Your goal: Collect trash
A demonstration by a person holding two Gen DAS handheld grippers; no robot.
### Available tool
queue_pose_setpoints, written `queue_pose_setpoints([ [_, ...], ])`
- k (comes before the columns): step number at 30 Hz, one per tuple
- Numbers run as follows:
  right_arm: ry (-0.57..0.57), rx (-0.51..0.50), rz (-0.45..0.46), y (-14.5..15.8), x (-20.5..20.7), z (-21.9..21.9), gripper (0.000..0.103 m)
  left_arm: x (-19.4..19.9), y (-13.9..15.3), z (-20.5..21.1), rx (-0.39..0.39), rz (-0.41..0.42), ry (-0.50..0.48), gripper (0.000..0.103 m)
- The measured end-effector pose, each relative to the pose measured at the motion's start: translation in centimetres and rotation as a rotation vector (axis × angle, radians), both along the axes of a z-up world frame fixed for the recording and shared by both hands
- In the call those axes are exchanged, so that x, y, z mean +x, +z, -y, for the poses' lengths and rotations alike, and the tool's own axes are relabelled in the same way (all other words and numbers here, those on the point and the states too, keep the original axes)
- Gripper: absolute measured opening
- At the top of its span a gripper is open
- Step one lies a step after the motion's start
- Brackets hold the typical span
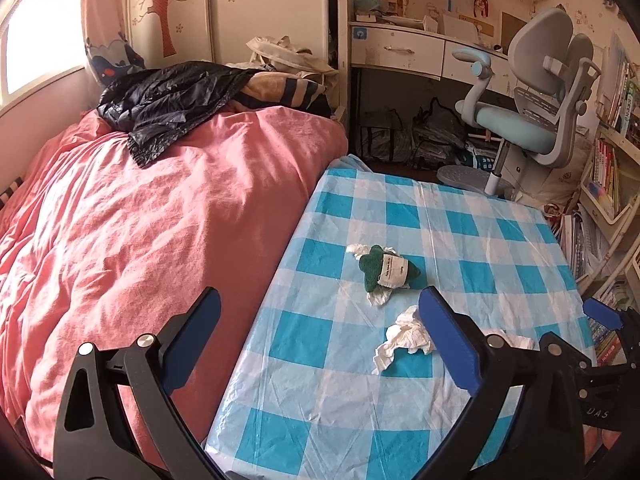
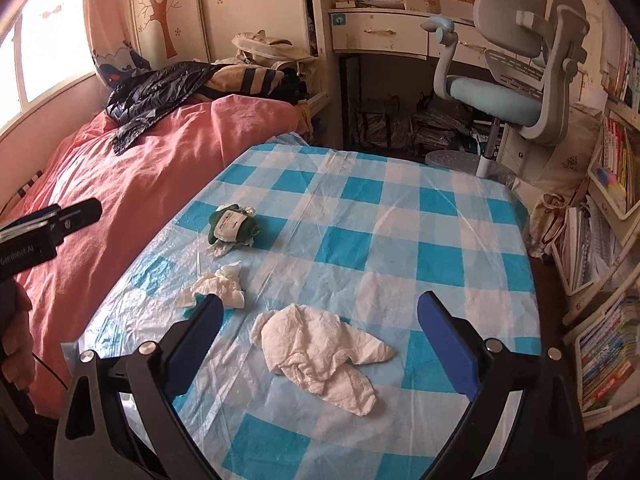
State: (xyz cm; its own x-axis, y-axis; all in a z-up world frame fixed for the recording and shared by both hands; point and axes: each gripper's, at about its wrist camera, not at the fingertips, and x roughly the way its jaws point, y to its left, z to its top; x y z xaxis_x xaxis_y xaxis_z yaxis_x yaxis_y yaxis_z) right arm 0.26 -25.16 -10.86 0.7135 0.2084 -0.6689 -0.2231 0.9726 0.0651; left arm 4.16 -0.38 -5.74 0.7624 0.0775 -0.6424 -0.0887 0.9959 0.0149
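Note:
On the blue-and-white checked table [image 1: 460,240] lie crumpled white tissues. A small crumpled tissue [image 1: 404,340] sits just inside the right finger of my left gripper [image 1: 320,294], whose jaws stand wide open with nothing held. A green lump with a white label [image 1: 386,268] rests on another tissue further back. In the right wrist view a large flat tissue [image 2: 316,352] lies on the table [image 2: 400,220] between the fingers of my open right gripper [image 2: 320,298], untouched. The small tissue [image 2: 218,286] and the green lump [image 2: 234,224] lie to its left.
A bed with a pink cover [image 1: 140,220] runs along the table's left edge, with a black plastic bag [image 1: 172,108] on its far end. A grey-blue desk chair [image 1: 532,120], a desk and bookshelves [image 2: 608,240] stand behind and to the right. A hand [image 2: 16,340] holds the left gripper.

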Motion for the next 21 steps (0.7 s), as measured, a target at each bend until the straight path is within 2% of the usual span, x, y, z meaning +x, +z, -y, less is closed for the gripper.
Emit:
queue_pose_setpoints([
  [3, -0.033, 0.010, 0.013, -0.8, -1.0, 1.1, 0.095, -0.2, 0.2, 0.1, -0.005, -0.002, -0.015, 0.096],
  [6, -0.104, 0.098, -0.059, -2.2, -0.1, 2.0, 0.095, -0.3, 0.2, 0.3, -0.012, -0.017, -0.031, 0.096],
  [8, -0.105, 0.160, -0.041, -2.0, 0.1, 1.8, 0.095, -0.5, 0.2, 0.4, -0.013, -0.019, -0.041, 0.096],
  [21, -0.107, 0.174, -0.037, -2.2, 0.6, 0.1, 0.095, -0.8, 0.7, 0.4, -0.017, -0.016, -0.055, 0.096],
])
